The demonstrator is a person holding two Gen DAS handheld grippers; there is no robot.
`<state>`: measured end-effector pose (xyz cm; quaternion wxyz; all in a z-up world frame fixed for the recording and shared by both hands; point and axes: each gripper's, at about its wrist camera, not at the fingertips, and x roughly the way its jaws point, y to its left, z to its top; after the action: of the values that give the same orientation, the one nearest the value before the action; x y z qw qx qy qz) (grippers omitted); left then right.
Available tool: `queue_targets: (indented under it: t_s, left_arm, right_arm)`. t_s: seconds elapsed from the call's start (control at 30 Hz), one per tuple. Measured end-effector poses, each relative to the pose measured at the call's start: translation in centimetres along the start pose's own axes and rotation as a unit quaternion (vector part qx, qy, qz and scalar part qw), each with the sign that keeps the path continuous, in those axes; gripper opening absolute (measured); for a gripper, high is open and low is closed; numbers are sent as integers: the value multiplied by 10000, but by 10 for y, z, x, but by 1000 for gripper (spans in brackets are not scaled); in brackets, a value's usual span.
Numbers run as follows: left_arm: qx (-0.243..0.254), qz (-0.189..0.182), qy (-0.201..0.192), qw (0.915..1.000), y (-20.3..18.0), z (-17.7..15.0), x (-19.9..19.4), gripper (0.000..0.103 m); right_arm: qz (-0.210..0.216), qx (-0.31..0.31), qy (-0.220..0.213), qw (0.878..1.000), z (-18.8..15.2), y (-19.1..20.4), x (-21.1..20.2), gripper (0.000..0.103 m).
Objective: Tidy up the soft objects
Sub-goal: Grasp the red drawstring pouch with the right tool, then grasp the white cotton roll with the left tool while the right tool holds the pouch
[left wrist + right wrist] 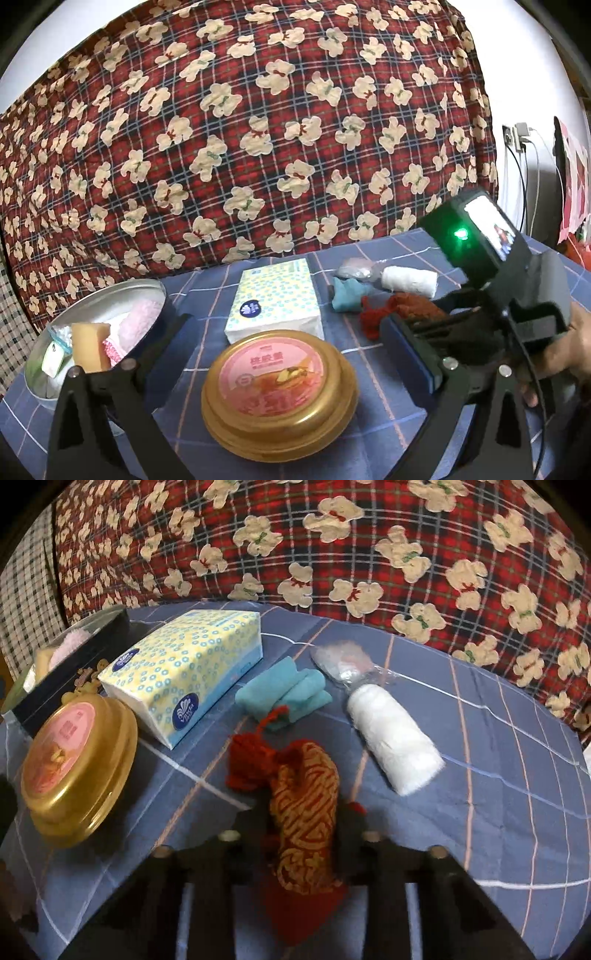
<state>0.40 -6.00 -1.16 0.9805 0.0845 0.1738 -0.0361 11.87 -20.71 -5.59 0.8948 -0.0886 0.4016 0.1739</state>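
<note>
Right gripper (pixel 301 849) fingers clamped on red-gold brocade pouch (pixel 303 812), lower centre of frame, resting on tabletop (pixel 498 775). Left gripper (pixel 280 373) fingers spread wide, empty. Risk: tassel cord snagging teal cloth (pixel 284 694) during lift. Legible: "Vinda" logo on tissue pack (pixel 188 672).

left wrist: low over bench (pixel 369 424) near edge, facing quilt (pixel 258 129) | right wrist: closer, angled down onto bench | shared: tissue pack (pixel 275 299), gold tin (pixel 280 395), white roll (pixel 408 281)
</note>
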Motion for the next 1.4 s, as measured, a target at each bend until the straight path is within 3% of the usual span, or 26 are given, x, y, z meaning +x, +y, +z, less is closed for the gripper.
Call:
queue_targets:
  t_s: [0.1,0.2,0.27,0.37,0.57,0.73,0.83,1.03,1.23,1.37,1.4]
  left_arm:
    - [-125,-195,-48,9997,-6,4,-1,95]
    - [-61,-376,-69,9992,-21,10,1,95]
    - [32,-468,-72,9989,-33,14,4,95]
    - [39,-669,21,9977,-52,23,16,95]
    - [-427,-1067,374,9927,-86,43,55,95]
    - [-825,-1189,1030,9841,-118,53,102,79]
    - [-936,-1071,1359,9804,-131,51,126,69]
    - [-1045,-767,1886,9735,-147,37,161,69]
    - [-1289,-696,2520,9566,-147,31,186,68]
    - [-1281,-712,2513,9568,-145,37,186,65]
    - [-1323,-712,2498,9566,-142,39,185,60]
  right_arm:
    - [484,459,-291,9973,2,-20,-18,26]
    - [565,849,-819,9914,6,-42,-41,26]
    - [337,1170,-1178,9855,5,-57,-54,26]
    - [-429,1487,-1538,9759,2,-74,-68,26]
    - [-1301,2042,-2080,9477,-6,-99,-94,26]
    - [-1423,2468,-2121,9348,-13,-125,-97,27]
    - [-1441,2613,-2068,9318,-16,-129,-95,27]
    - [-1441,2603,-2005,9334,-18,-130,-93,27]
    - [-1366,2679,-1950,9336,-18,-131,-91,27]
    - [-1375,2661,-1912,9347,-17,-131,-88,27]
    - [-1384,2657,-1906,9348,-17,-131,-88,27]
